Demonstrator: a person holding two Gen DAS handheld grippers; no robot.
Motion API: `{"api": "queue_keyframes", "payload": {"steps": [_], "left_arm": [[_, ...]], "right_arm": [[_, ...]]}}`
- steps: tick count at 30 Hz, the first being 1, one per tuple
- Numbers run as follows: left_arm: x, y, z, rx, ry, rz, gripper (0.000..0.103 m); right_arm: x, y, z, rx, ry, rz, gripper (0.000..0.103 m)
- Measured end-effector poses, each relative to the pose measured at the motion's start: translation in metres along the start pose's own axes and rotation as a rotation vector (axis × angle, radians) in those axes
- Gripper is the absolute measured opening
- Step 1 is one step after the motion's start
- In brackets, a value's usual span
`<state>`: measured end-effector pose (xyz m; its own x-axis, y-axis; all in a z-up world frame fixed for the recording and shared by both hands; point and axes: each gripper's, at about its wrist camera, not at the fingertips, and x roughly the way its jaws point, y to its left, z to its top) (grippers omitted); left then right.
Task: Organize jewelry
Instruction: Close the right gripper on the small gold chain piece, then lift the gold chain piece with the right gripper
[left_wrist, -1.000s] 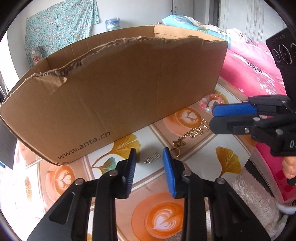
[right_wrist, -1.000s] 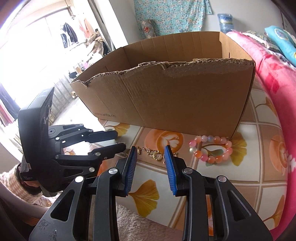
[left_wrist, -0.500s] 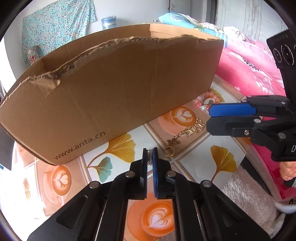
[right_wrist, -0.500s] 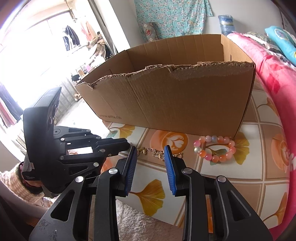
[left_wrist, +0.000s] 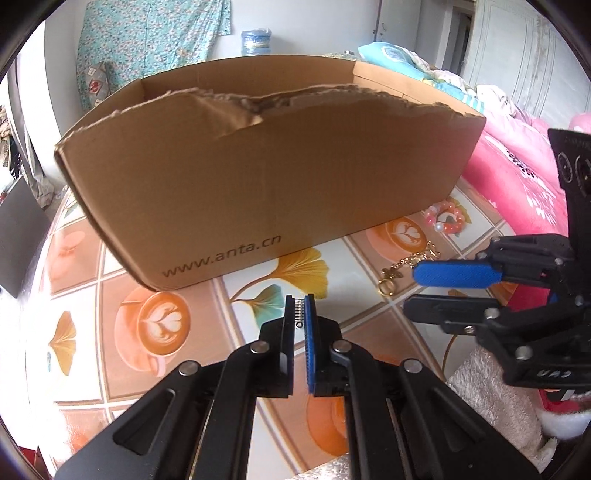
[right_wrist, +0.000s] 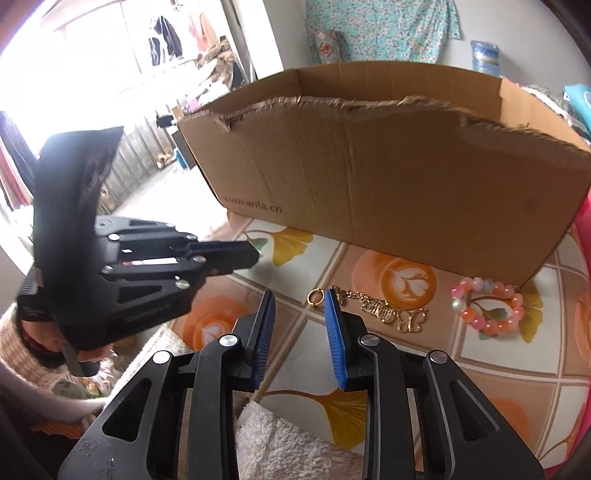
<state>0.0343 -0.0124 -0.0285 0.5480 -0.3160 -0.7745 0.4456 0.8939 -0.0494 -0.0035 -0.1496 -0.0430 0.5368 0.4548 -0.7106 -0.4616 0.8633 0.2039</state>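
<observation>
Pinching small silver clasp upright in left claw, just before box wall; right claw narrowing, empty, over bench, gold chain lying crosswise nearby.

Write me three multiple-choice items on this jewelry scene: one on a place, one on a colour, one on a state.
1. Where does the bead bracelet lie?
A. inside the cardboard box
B. on the tablecloth by the cardboard box's corner
C. between the right gripper's pads

2. What colour is the chain with the ring?
A. gold
B. silver
C. black

3. What is the left gripper doing?
A. standing wide open
B. shut on the bracelet
C. shut on a small silver clip

Answers: 1 B, it rests on the patterned cloth outside the box. 2 A, its links shine yellow. 3 C, the ribbed metal piece sits pinched between the pads.
</observation>
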Motion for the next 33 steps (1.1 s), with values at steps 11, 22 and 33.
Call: {"api": "queue_keyframes", "payload": {"steps": [11, 22, 33], "left_arm": [[-0.002, 0.013, -0.006, -0.015, -0.013, -0.037, 0.004], [-0.003, 0.018, -0.009, -0.028, -0.027, -0.047, 0.004], [-0.008, 0.021, -0.013, -0.034, -0.036, -0.032, 0.004]], "right_arm": [[0.024, 0.016, 0.007, -0.114, 0.043, -0.131, 0.014], [0.035, 0.022, 0.014, -0.122, 0.042, -0.127, 0.001], [0.012, 0.025, 0.007, -0.117, 0.023, -0.132, 0.000]]}}
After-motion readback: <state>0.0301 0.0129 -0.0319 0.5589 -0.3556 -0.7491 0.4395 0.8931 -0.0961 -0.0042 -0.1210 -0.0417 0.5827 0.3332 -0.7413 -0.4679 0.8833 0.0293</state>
